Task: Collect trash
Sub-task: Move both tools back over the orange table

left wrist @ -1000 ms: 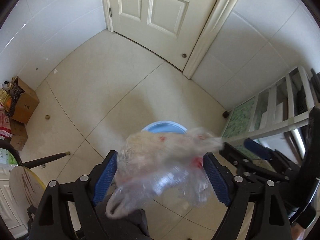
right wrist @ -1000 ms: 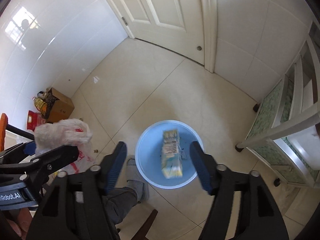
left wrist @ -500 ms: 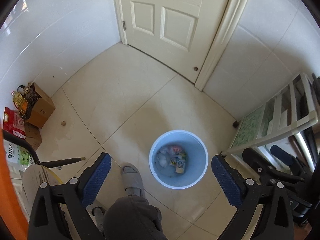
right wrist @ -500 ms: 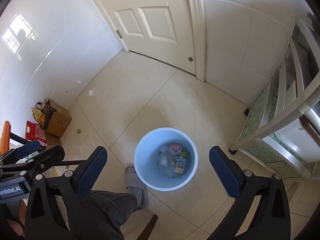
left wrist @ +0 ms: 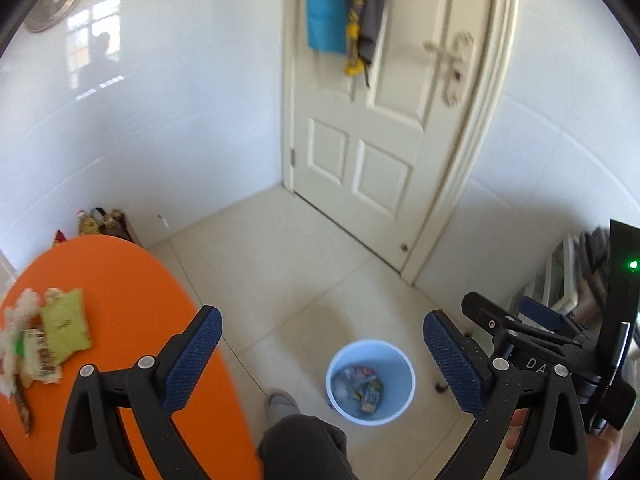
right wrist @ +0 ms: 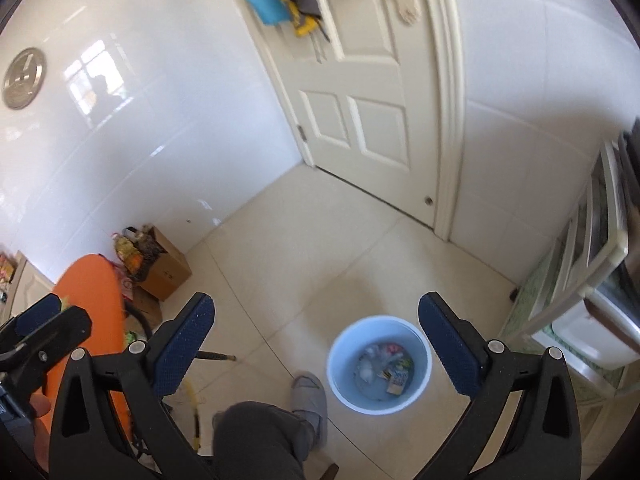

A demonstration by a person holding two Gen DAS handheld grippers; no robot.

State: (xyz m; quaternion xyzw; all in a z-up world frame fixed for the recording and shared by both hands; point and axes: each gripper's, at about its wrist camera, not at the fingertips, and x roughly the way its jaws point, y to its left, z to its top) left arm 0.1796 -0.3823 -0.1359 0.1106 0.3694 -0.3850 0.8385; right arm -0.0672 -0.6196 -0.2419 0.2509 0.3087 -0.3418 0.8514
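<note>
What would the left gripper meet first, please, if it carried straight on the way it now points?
Probably bare floor beyond the blue bin; nothing stands between the open jaws of the left gripper. The bin lies lower in view, so depth is uncertain.

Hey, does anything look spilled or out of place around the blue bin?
Nothing spilled: the blue bin stands upright with the trash inside. More wrappers wait in a loose heap on the orange table.

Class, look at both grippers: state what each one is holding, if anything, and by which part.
Nothing is held. The left gripper and the right gripper both stand wide open with only floor between their pads; the trash lies in the blue bin.
</note>
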